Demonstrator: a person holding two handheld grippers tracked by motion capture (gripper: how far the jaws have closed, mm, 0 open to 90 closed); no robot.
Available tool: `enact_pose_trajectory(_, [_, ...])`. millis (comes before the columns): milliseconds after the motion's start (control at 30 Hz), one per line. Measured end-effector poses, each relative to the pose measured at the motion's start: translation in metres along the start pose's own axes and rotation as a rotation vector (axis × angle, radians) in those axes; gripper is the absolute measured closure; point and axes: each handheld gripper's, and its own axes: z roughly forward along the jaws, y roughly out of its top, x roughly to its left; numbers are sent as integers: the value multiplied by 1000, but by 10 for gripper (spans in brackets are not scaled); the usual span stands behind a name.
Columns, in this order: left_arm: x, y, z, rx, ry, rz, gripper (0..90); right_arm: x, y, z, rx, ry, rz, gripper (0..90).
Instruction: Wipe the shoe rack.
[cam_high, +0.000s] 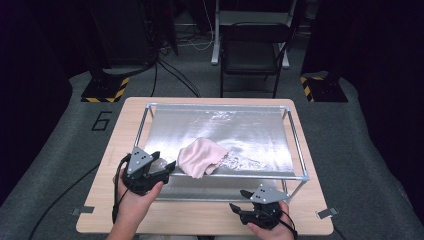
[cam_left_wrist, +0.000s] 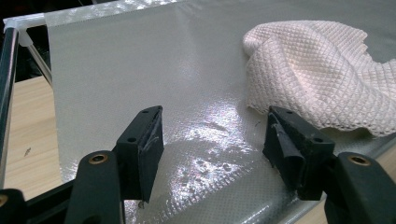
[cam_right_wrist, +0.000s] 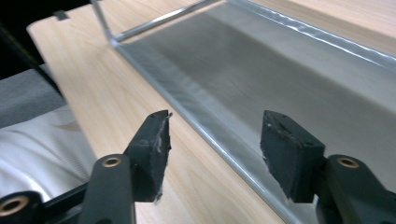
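Note:
A crumpled pink waffle-weave cloth (cam_high: 201, 156) (cam_left_wrist: 317, 70) lies near the front edge of a shiny silver sheet (cam_high: 250, 130) (cam_left_wrist: 140, 60) stretched over a metal tube frame (cam_high: 300, 150). My left gripper (cam_high: 166, 164) (cam_left_wrist: 215, 121) is open at the sheet's front left. Its jaws hang over the sheet with nothing between them, and the cloth sits just past its right jaw. My right gripper (cam_high: 240, 199) (cam_right_wrist: 215, 121) is open and empty at the table's front right, above the wooden tabletop (cam_right_wrist: 102, 84) beside the sheet's lower fold (cam_right_wrist: 299, 79).
The frame stands on a light wooden table (cam_high: 125, 125). A black folding chair (cam_high: 250, 50) stands behind the table. Yellow-and-black striped stand bases (cam_high: 105, 90) (cam_high: 320, 87) flank it on the grey floor, which is marked with a 6 (cam_high: 101, 121).

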Motion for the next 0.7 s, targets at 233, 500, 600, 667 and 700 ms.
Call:
enact_pose_trajectory(233, [0, 0, 0, 0, 0, 0, 374, -5, 5, -3, -5, 133, -32, 540])
enact_pose_trajectory(500, [1, 0, 1, 1, -3, 1, 377, -6, 24, -15, -43, 231, -79, 558])
enact_pose_trajectory(600, [1, 1, 1, 2, -4, 3, 380, -7, 33, -21, -54, 261, -98, 557])
enact_pose_trajectory(667, [1, 1, 1, 7, -5, 4, 381, -7, 41, -24, -61, 268, -96, 557])
enact_pose_trajectory(700, [1, 1, 1, 9, -7, 5, 382, -8, 44, -25, -62, 274, -95, 557])
